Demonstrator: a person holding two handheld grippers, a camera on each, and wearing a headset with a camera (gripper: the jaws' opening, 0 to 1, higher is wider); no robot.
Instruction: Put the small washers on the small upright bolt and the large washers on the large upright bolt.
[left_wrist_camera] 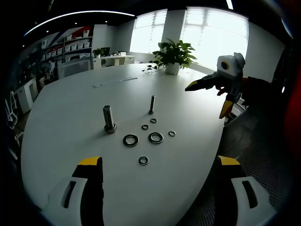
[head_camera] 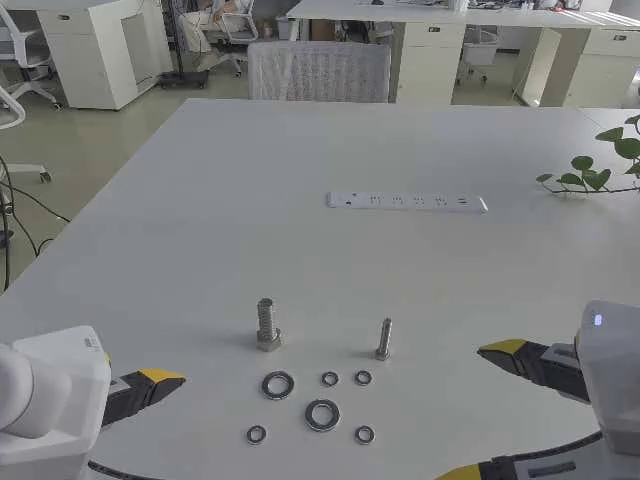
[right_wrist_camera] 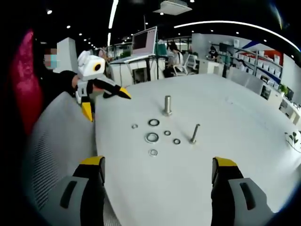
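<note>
- When we look down in the head view, both bolts stand upright on the white worktop: the big bolt on the left and the small bolt on the right, well apart from each other.
- All six washers lie flat on the worktop on our side of the bolts, and none of them touches a bolt.
- Of the two big washers, one lies just before the big bolt. The other lies nearer to us and a little more to the right.
- Of the four small washers, two lie side by side, near the foot of the small bolt. The third is at the near left of the group and the fourth at the near right.
- The left claw is spread wide and holds nothing. In the head view it is at the lower left, apart from the washers.
- The right claw is also spread wide and holds nothing. In the head view it is at the lower right, well apart from the washers.
- In each gripper view we see the other claw across the worktop, with its yellow-tipped jaws apart.
- Farther back, a white power strip lies flat on the worktop, and a plant reaches in from the right edge.
- A chair stands behind the far edge of the worktop.
</note>
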